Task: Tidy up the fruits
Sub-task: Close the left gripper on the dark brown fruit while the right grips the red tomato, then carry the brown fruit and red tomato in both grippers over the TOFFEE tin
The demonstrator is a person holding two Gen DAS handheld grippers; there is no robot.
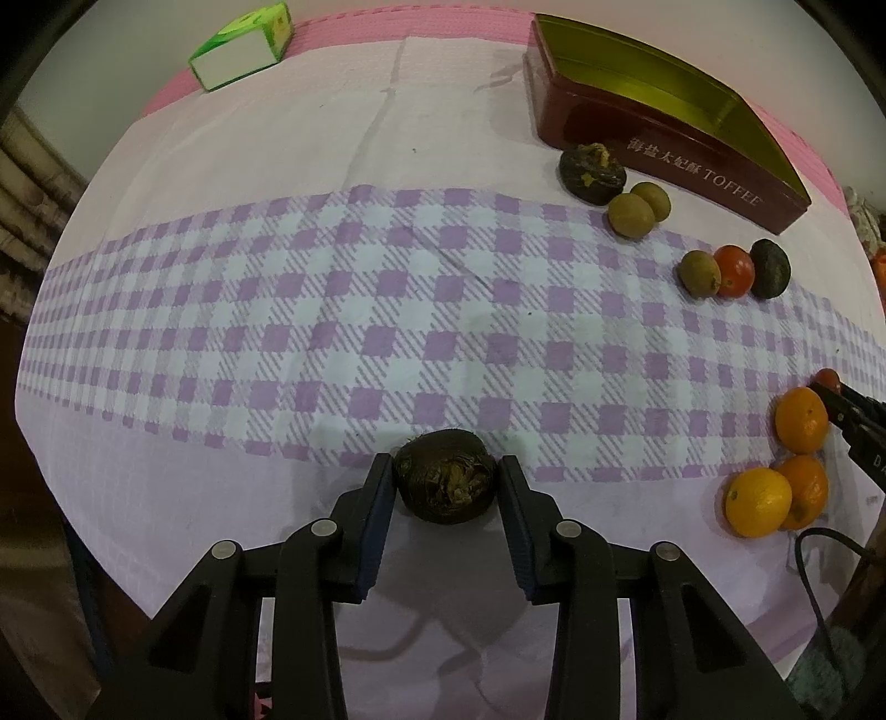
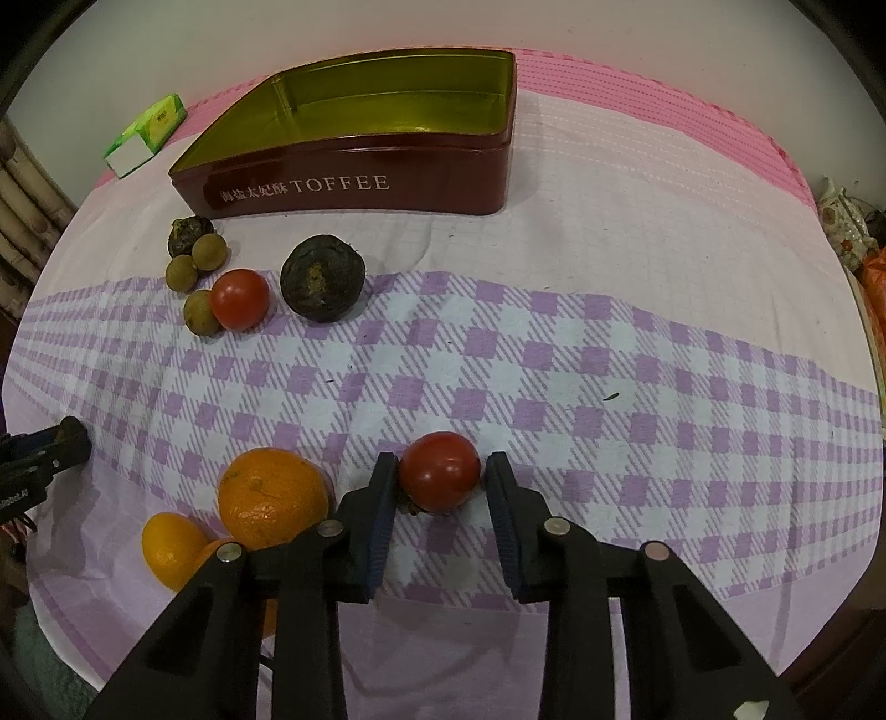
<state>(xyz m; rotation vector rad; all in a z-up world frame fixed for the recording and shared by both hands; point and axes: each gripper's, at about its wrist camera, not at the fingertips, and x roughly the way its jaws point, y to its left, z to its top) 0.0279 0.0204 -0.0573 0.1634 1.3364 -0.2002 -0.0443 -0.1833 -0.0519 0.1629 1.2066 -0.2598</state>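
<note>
A dark, wrinkled round fruit (image 1: 446, 484) lies on the checked cloth, and my left gripper (image 1: 446, 471) is shut on it, a pad against each side. A red tomato (image 2: 440, 473) sits between the pads of my right gripper (image 2: 441, 465), which is shut on it. The dark red toffee tin (image 2: 354, 185) stands open and empty at the back of the table. Beside the right gripper lie three oranges (image 2: 271, 495). Another tomato (image 2: 239, 299), a second dark fruit (image 2: 322, 285) and small brown-green fruits (image 2: 200, 313) lie in front of the tin.
A green and white carton (image 1: 243, 47) lies at the far left corner on the pink cloth edge. Another dark fruit (image 1: 591, 173) rests against the tin's wall (image 1: 692, 166). A black cable (image 1: 819, 540) trails near the oranges (image 1: 758, 501).
</note>
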